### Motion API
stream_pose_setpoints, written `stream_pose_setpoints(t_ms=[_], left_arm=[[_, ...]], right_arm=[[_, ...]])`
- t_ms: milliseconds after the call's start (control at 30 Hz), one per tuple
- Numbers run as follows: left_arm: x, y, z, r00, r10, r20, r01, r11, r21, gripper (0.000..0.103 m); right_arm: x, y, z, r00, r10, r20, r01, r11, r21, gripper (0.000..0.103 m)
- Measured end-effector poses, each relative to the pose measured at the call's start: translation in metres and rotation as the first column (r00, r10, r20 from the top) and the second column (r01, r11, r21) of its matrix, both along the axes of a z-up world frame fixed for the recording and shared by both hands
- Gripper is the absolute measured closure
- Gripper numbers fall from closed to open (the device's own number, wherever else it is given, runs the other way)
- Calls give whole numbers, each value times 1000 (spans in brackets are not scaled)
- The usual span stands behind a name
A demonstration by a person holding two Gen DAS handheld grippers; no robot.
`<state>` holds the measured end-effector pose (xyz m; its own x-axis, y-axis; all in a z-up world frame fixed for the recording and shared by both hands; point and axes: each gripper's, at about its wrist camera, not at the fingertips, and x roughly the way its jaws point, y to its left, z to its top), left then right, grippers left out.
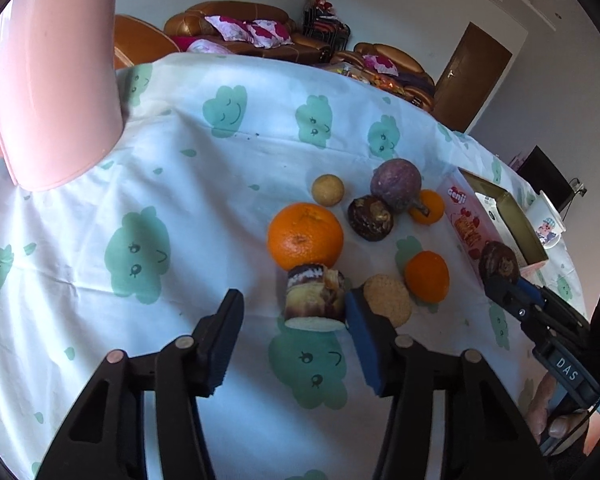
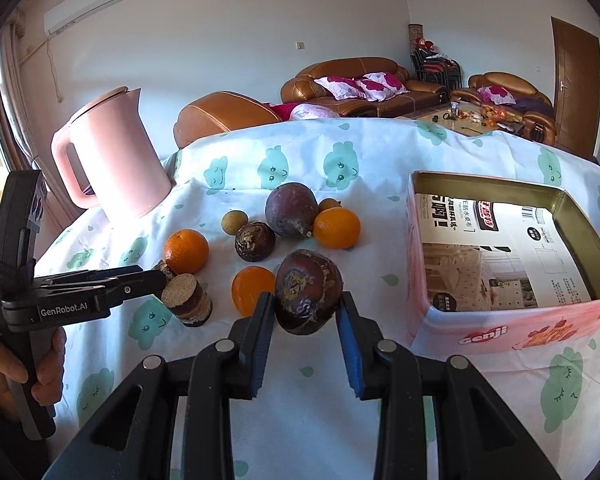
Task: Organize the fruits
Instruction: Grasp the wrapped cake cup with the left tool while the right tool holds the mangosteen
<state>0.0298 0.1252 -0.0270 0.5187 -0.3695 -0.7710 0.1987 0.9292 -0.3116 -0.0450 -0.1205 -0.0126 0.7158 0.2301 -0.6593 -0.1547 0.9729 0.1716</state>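
Note:
My left gripper [image 1: 294,302] is open around a short purple sugarcane piece [image 1: 314,296] that stands on the cloth. Its right pad is against the cane; the left finger stands well clear. A second cane piece [image 1: 388,300] with a tan cut face sits just outside the right finger. My right gripper [image 2: 306,302] is shut on a dark brown round fruit [image 2: 308,280], held above the cloth left of the pink tin box [image 2: 500,312]. A big orange [image 1: 305,236], two small oranges [image 1: 427,276] [image 1: 428,207], a purple fruit [image 1: 396,184], another brown fruit [image 1: 370,218] and a tan ball [image 1: 328,189] lie grouped.
A pink kettle [image 2: 112,160] stands at the table's far left corner. The tin box's inside [image 2: 500,240] holds printed packaging. A white mug [image 1: 548,224] sits beyond the box. A hand [image 2: 20,368] grips the left tool. The table edge runs behind the fruit, with sofas beyond.

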Motion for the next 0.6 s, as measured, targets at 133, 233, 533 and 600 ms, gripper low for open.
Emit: stream_pose_setpoints(t_ms=[133,233,533,600], left_arm=[[0,23,5,994,107,36,-109,994,29,40],[-2,18,4,995,87,48,-89,995,42,40],[-11,-19,7,996,-58,66,48,988,146,48],[-17,-21,12,993,-83,89,69,986,155,48]], right_arm=[[-1,0,1,1000,4,0,-4,1000,6,69],[-1,3,2,1000,12,0,-12,1000,1,69],[0,-2,3,1000,7,-2,-7,1000,18,69],[0,-3,4,1000,8,-2,-7,1000,22,69]])
